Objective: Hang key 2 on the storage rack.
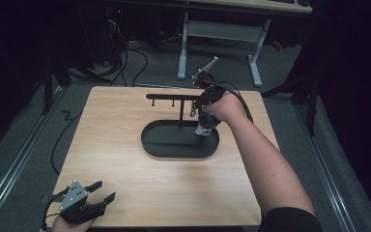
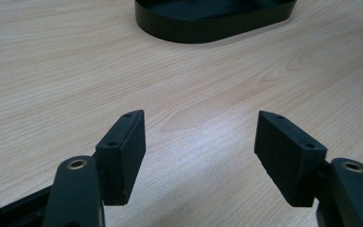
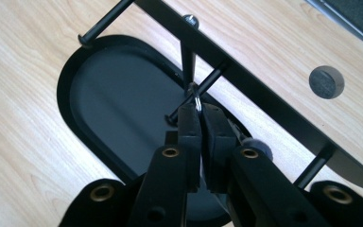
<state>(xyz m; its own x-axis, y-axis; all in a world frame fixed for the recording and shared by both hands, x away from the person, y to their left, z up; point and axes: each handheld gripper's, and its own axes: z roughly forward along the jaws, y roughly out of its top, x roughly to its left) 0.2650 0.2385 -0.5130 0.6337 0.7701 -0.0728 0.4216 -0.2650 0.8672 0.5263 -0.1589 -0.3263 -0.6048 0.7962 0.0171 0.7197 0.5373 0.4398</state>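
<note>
High view: my right gripper (image 1: 204, 126) is over the far right end of the black oval tray (image 1: 179, 138), beside the upright post of the black rack (image 1: 174, 96) that stands in it. Something small and metallic hangs near the rack's right-hand pegs, just by my hand; too small here to name. My left gripper (image 1: 101, 192) rests at the near left corner of the wooden table (image 1: 125, 183), well apart from the tray.

Left gripper view: jaws stand wide apart, nothing between them, bare table underneath. The tray's near wall (image 2: 208, 28) sits at the top of the frame.

Right gripper view: jaws pinched almost together on a thin silver metal ring (image 3: 197, 99), which looks like a key ring. Its loop sticks up just past the pads and sits at one of the crossbar's (image 3: 264, 94) thin pegs (image 3: 203, 87). I cannot tell whether the loop is already over the peg or only touching it. A round dark disc (image 3: 326, 82) lies on the table beyond the bar.

Progress, my judgement: the ring is gripped and brought to the peg. Left to do: seat it on the peg, let go, draw back. The other pegs look bare.

Ring: thin, shiny, mostly hidden between my pads.
</note>
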